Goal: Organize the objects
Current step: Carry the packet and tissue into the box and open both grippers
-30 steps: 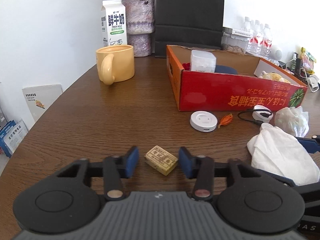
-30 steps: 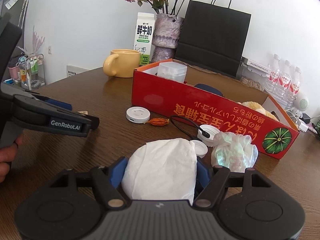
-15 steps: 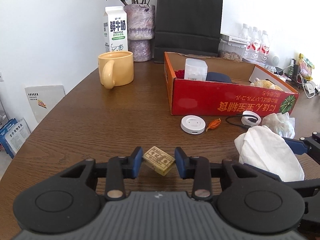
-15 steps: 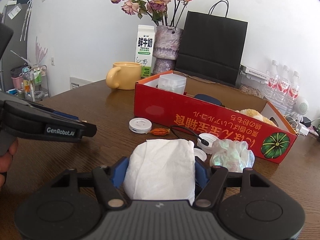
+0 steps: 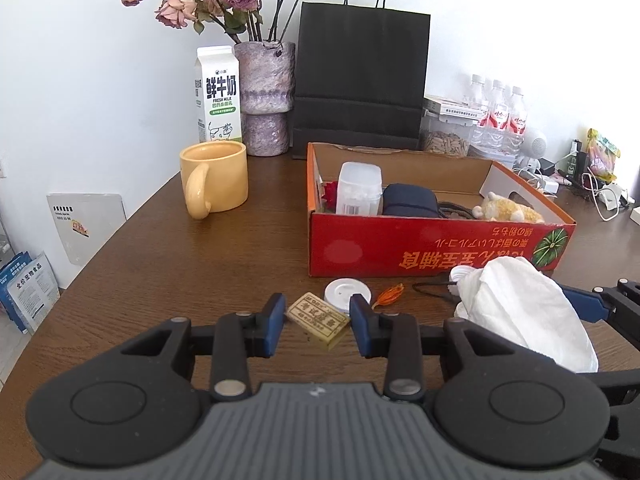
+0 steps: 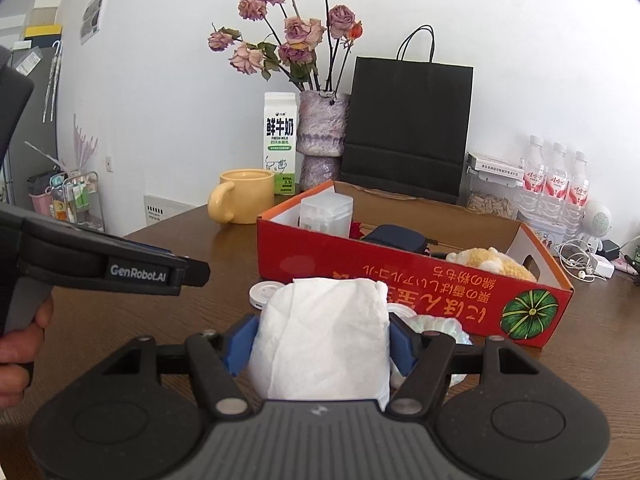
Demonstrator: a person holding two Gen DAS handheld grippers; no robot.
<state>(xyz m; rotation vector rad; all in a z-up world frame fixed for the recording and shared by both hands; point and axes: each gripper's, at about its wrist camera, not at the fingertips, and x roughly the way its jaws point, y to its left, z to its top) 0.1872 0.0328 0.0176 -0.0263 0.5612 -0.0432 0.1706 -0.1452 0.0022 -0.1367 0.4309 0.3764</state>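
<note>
Both loads are up and neither is boxed yet: the left gripper point(image 5: 318, 322) clamps a small tan block point(image 5: 319, 320) at lower centre, and the right gripper point(image 6: 320, 344) squeezes a white tissue wad point(image 6: 322, 344). The red box point(image 5: 420, 248) at centre right already holds several items. A white disc point(image 5: 345, 293), an orange scrap point(image 5: 390, 294) and a half-hidden cable remain on the table point(image 5: 180, 272).

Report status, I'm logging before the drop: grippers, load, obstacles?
Left gripper shut on eraser, lifted. Right gripper shut on tissue. Box ahead, open. White puck and cable lie before it.
</note>
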